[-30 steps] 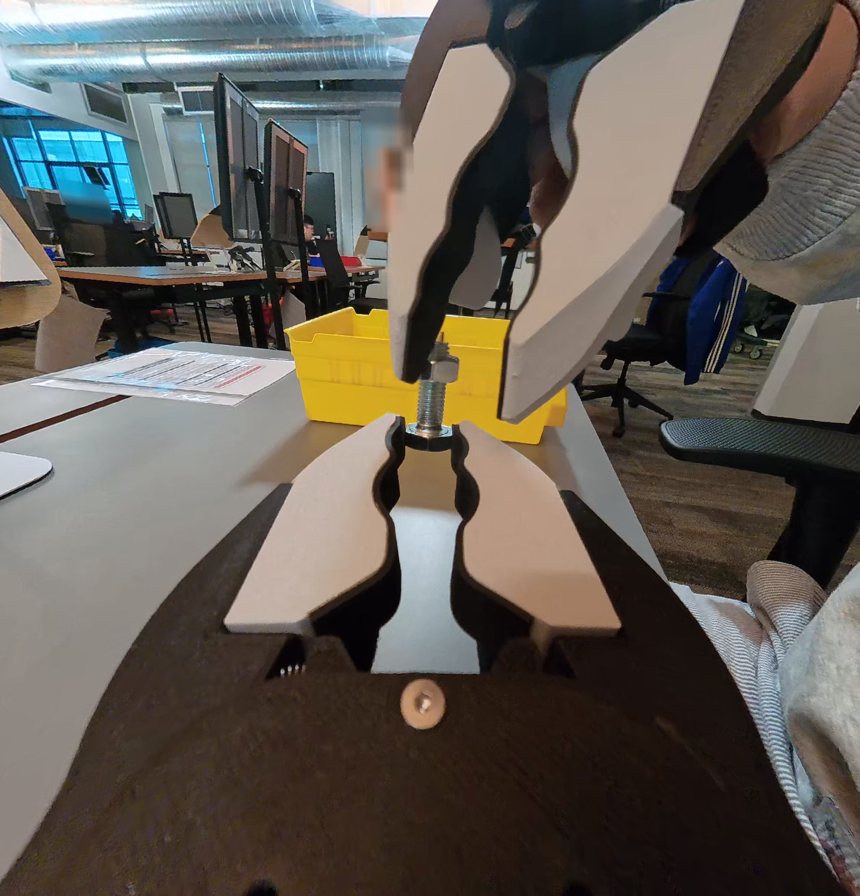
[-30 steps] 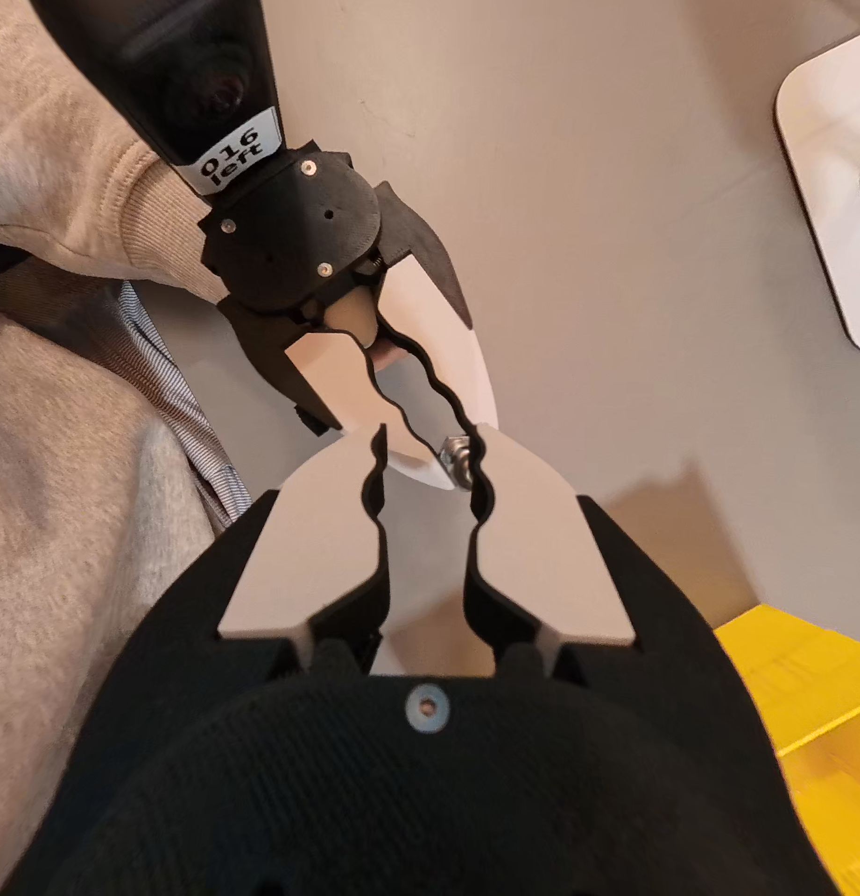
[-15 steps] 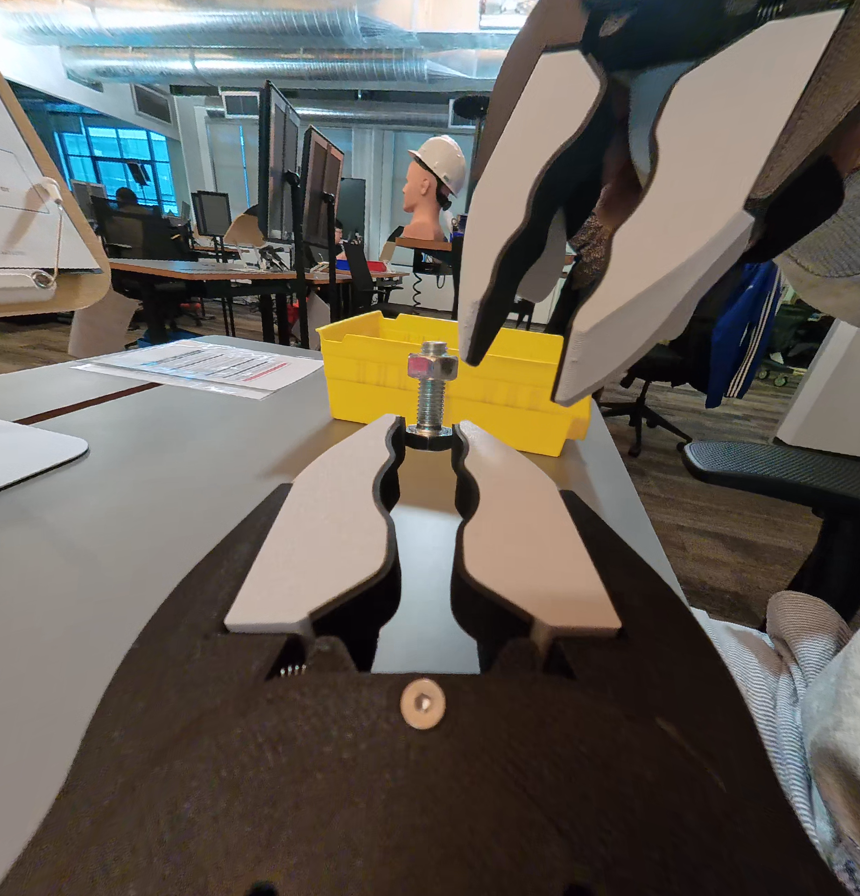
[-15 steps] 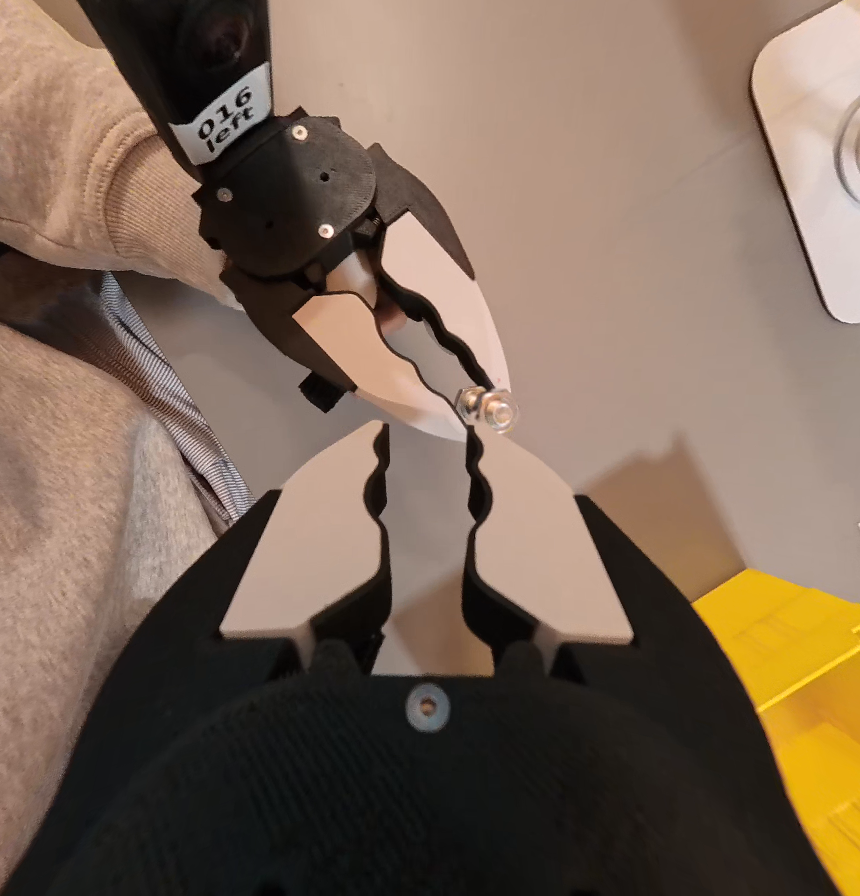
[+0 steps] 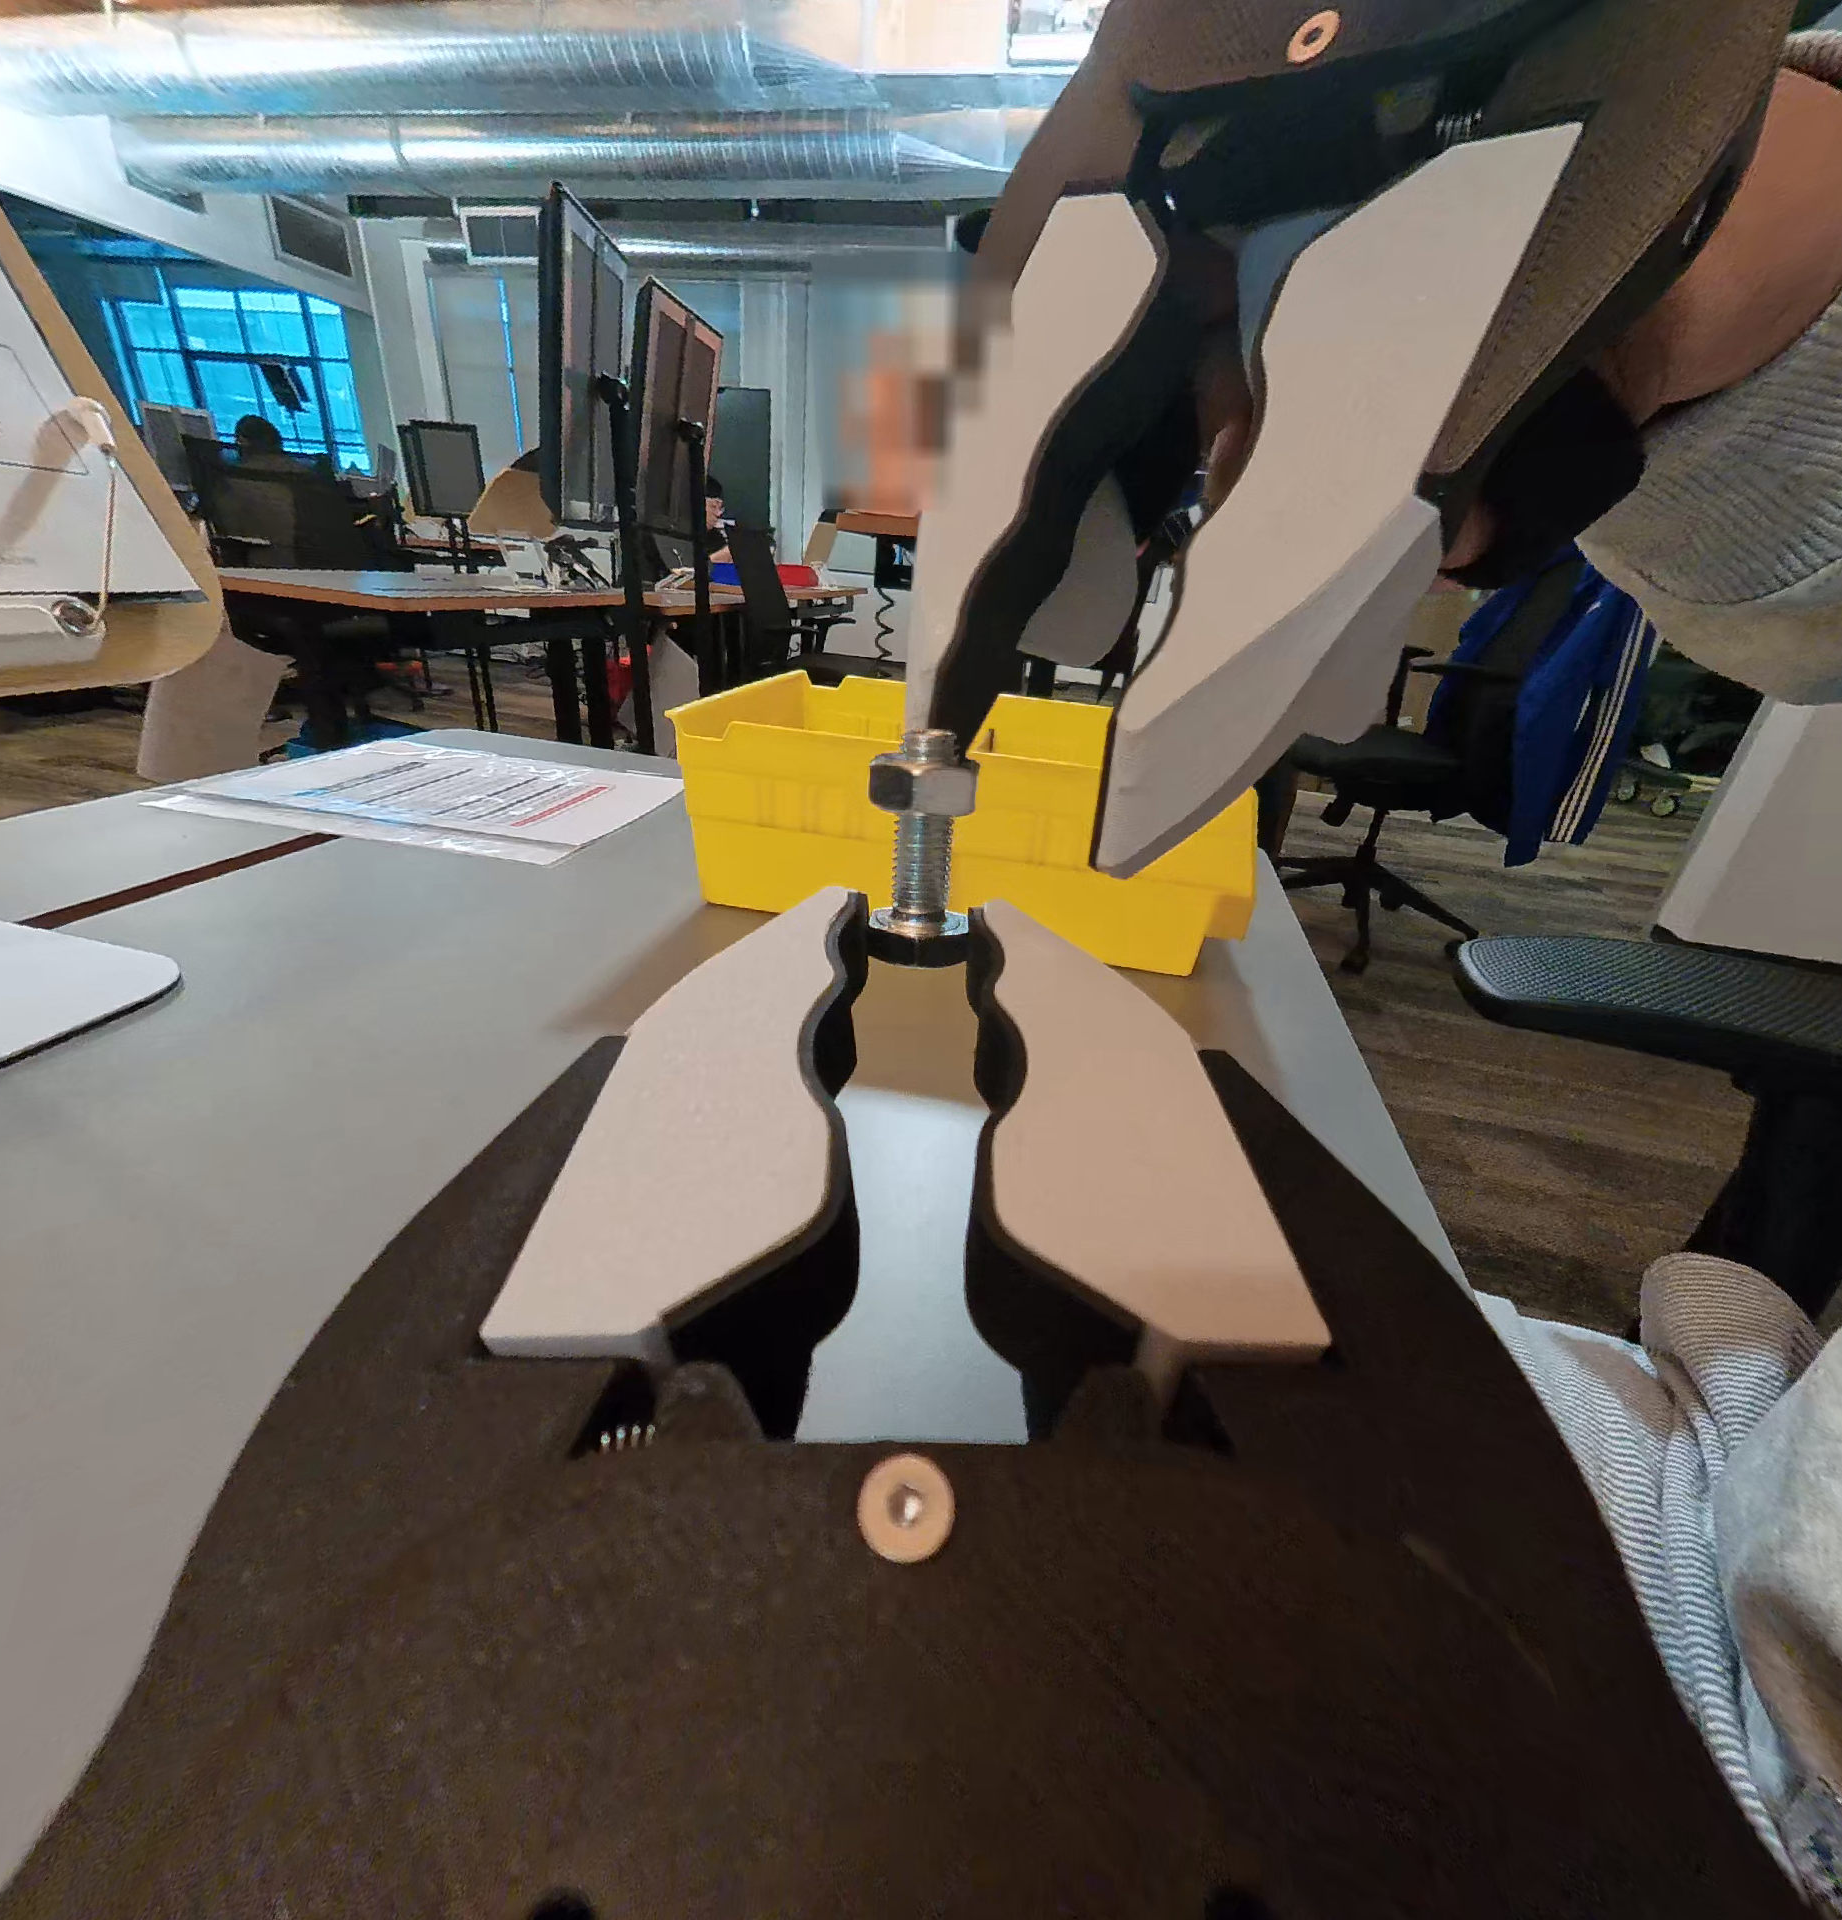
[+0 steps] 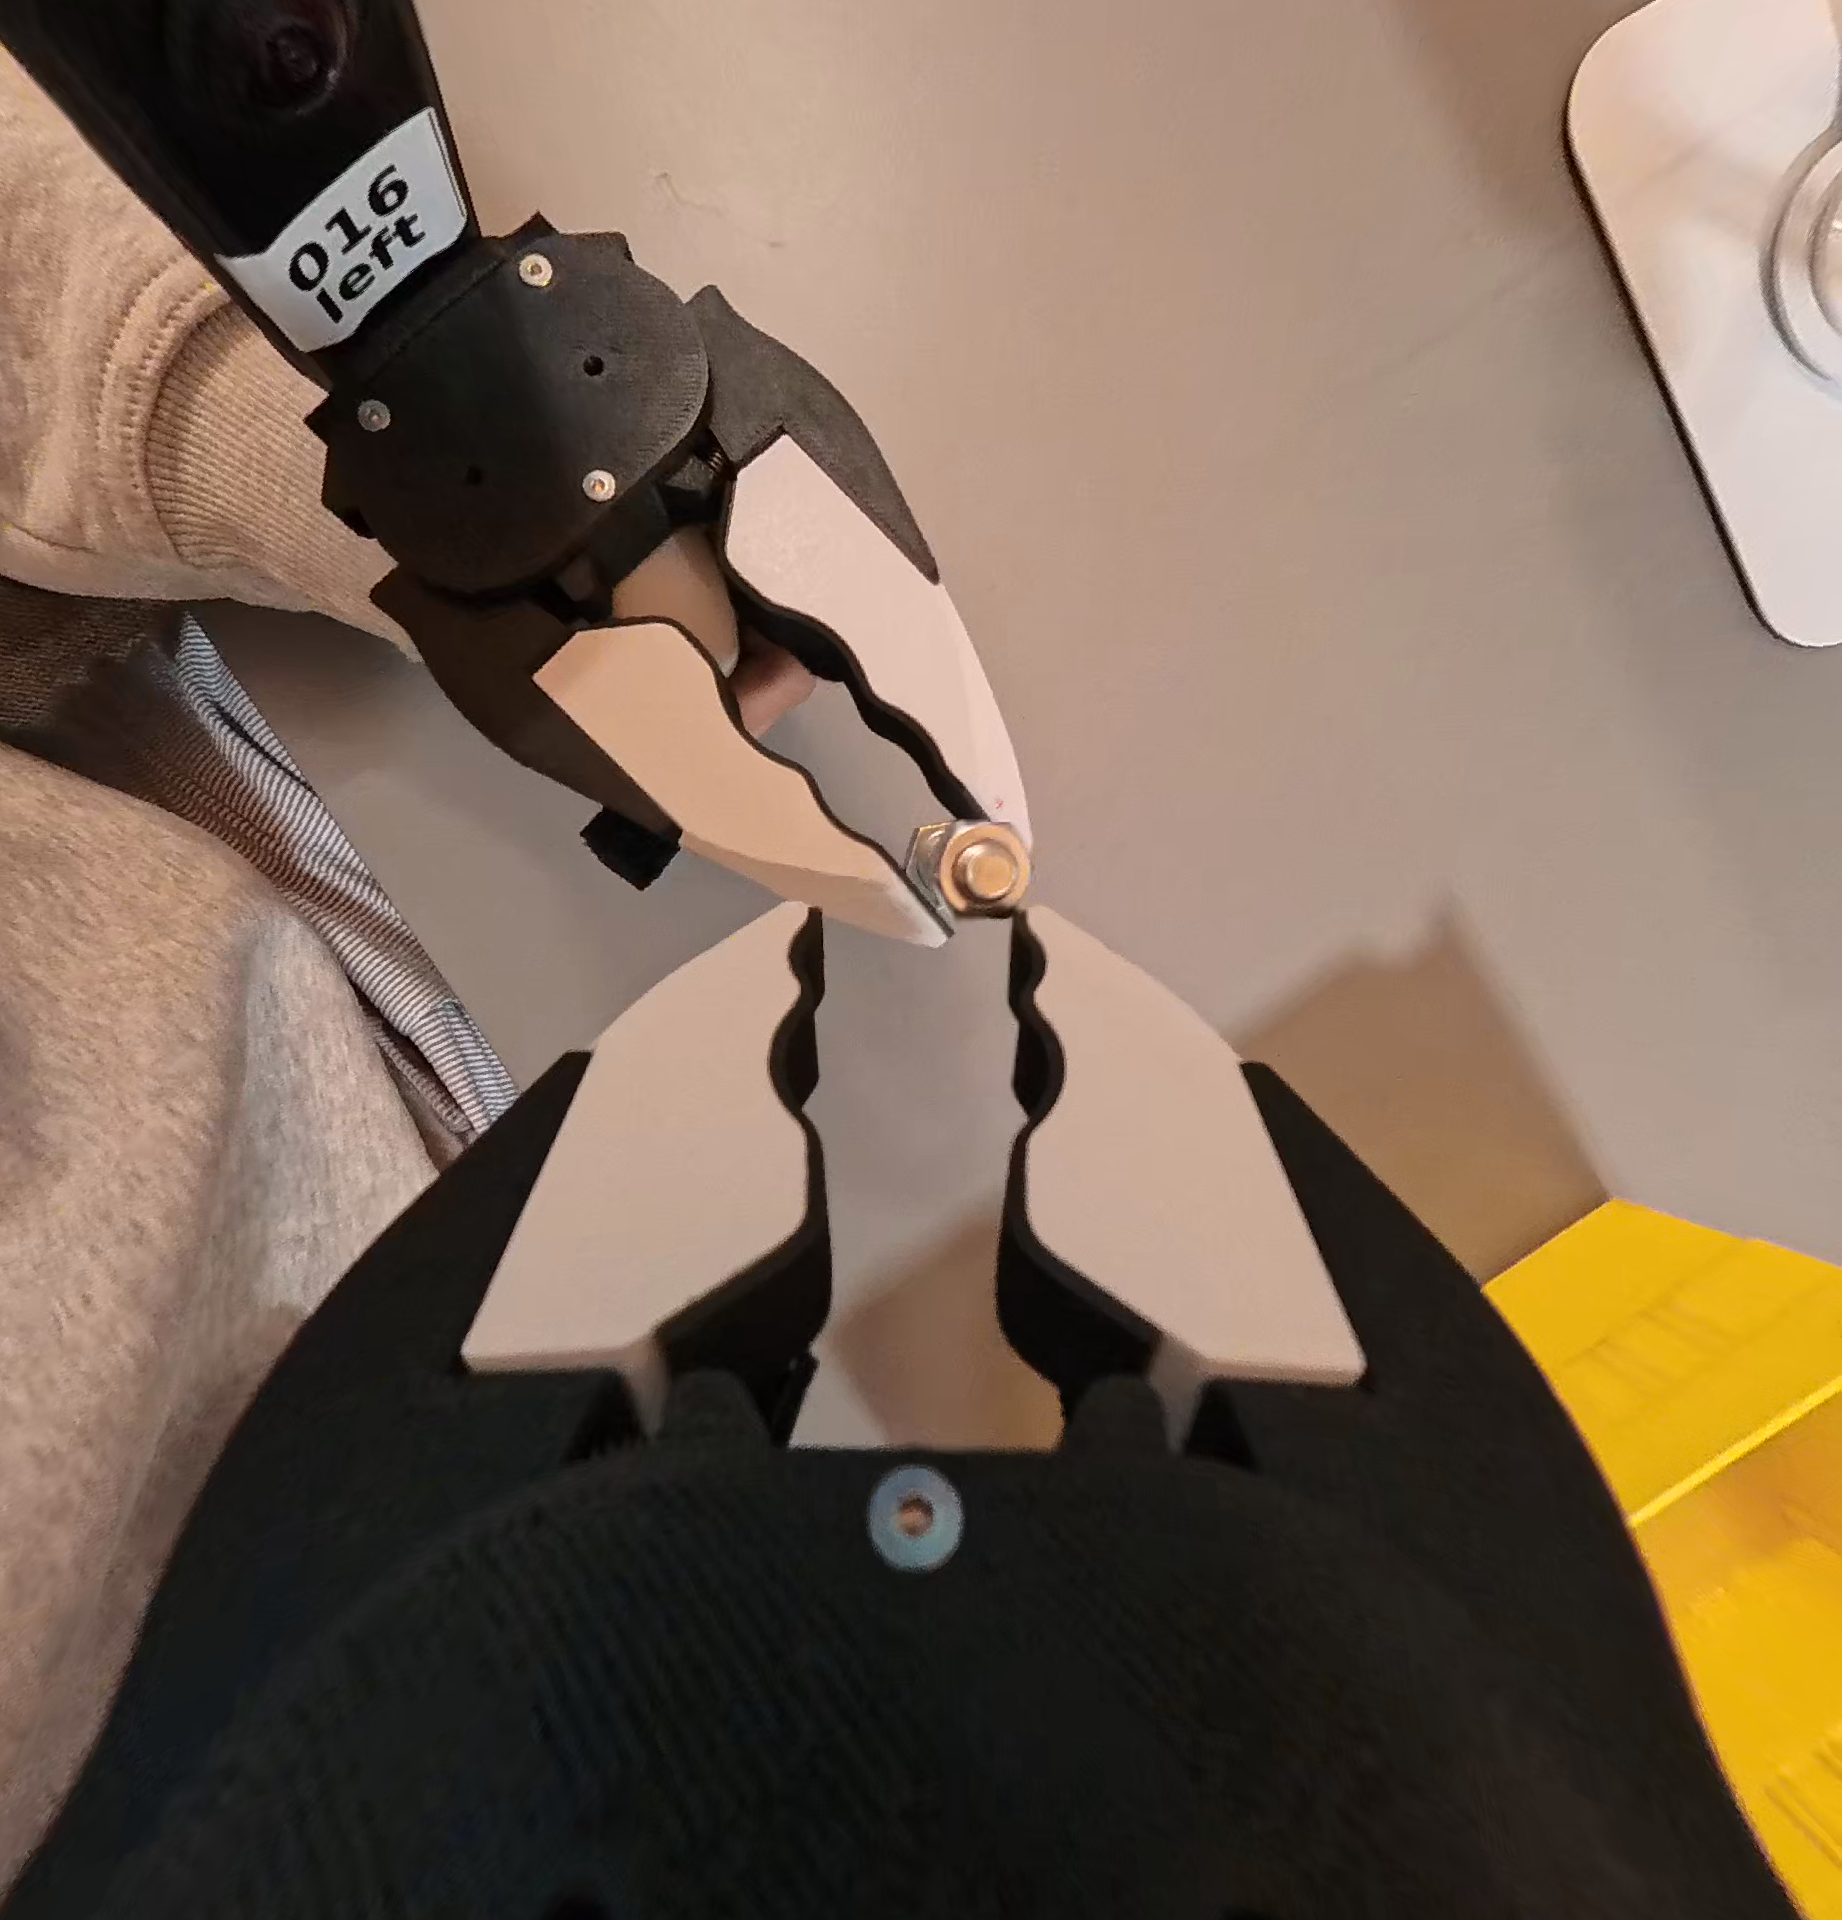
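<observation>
Left gripper [image 5: 915,935], level above grey worktop [image 5: 273,1039], clamped on hexagonal head of steel bolt [image 5: 921,862]; shank thereby upright, threaded end uppermost and free on all sides. Hex nut [image 5: 923,785] seated at top of thread, bolt tip just proud of it. Right gripper [image 6: 912,920], pointed steeply down from above, parted and empty; one fingertip [image 5: 943,717] at or just over bolt tip, contact not resolvable; other fingertip [image 5: 1156,831] clear of nut on far side, so nut between the two without being gripped. From right wrist view: bolt end-on [image 6: 979,871], nut [image 6: 938,868] just beyond own fingertips. Yellow parts bin [image 5: 792,769] on worktop just behind bolt, within easy reach. Printed sheet in clear sleeve [image 5: 418,795] farther left; white tray edge [image 5: 55,987] at left margin.
</observation>
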